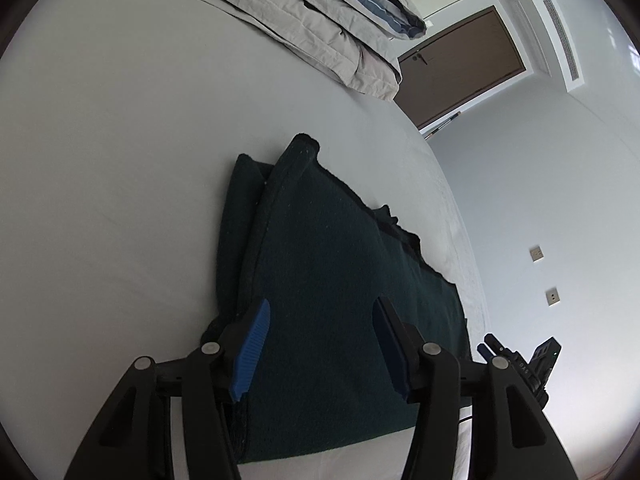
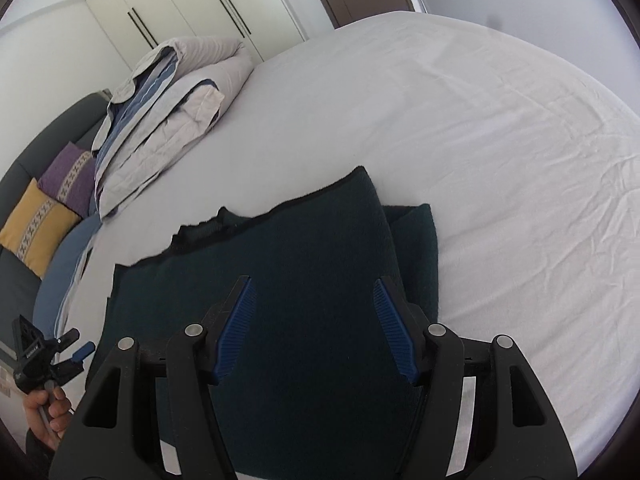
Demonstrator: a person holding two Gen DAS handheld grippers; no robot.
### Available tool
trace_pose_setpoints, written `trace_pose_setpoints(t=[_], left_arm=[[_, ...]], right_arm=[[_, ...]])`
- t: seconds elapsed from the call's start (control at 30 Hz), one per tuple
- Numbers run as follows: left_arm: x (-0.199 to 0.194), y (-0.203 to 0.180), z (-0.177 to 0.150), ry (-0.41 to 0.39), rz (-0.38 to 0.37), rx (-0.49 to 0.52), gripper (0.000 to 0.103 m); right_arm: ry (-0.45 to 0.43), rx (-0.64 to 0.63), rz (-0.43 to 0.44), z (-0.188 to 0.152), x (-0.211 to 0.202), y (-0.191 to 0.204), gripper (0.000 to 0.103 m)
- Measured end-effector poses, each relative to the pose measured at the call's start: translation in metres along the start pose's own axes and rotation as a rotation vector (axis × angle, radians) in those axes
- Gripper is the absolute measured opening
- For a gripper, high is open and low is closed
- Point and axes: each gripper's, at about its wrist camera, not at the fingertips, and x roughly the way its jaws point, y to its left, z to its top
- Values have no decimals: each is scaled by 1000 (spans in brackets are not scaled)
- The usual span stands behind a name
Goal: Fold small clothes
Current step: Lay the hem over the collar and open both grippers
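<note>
Your dark green garment (image 1: 320, 280) lies folded on the white bed sheet (image 1: 120, 200), near the edge of the mattress closest to you, with one layer doubled over another so a narrower strip of the lower layer peeks out along one side. Your left gripper (image 1: 320, 312) hangs just above it, blue pads spread apart, nothing pinched between them; the cloth sits under the gap, not in it. Same story on the other side: your right gripper (image 2: 314, 292) hovers over the folded garment (image 2: 300, 280) with its fingers parted and only fabric surface showing beneath. Whether either set of tips brushes the cloth is hard to say from these angles. From the right wrist view you can see your left hand (image 2: 48, 412) wrapped round the handle of the other tool, low at the garment's far corner. Beyond, a folded beige and blue duvet (image 2: 168, 112) rests up the bed, well apart from the garment, with a purple cushion (image 2: 68, 180) and a yellow cushion (image 2: 36, 224) against a grey headboard (image 2: 24, 168).
</note>
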Motion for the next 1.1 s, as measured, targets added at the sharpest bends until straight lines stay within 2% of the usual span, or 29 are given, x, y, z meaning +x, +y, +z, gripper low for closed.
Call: trace_pose_setpoints(t=[0.17, 0.23, 0.3, 0.43, 0.6, 0.67, 0.77, 0.87, 0.93, 1.03, 1.1], left_arm=[[1, 3, -24, 17, 52, 74, 55], [0, 0, -28, 14, 72, 100, 55], [-3, -5, -32, 5, 92, 132, 55], [-7, -7, -40, -9, 123, 173, 54], [-7, -11, -48, -22, 158, 210, 48], [-6, -12, -50, -25, 177, 228, 44], [-7, -10, -52, -31, 198, 230, 36], [-10, -6, -52, -42, 205, 212, 31], [-13, -5, -53, -53, 200, 202, 31], [-16, -8, -56, -66, 198, 220, 35], [-13, -10, -57, -62, 201, 234, 36]], right_arm=[[39, -91, -68, -34, -8, 1, 61], [48, -77, -96, -43, -11, -5, 61], [21, -38, -79, -49, -21, -14, 57], [-25, 35, -93, -61, -43, -32, 57], [-23, 38, -91, -72, -53, -45, 57], [-10, 29, -90, -75, -53, -46, 50], [12, 0, -99, -76, -46, -40, 33], [17, -29, -130, -78, -43, -36, 28], [13, -9, -131, -79, -44, -39, 28], [-1, 36, -131, -80, -51, -47, 28], [19, 33, -114, -83, -50, -48, 28]])
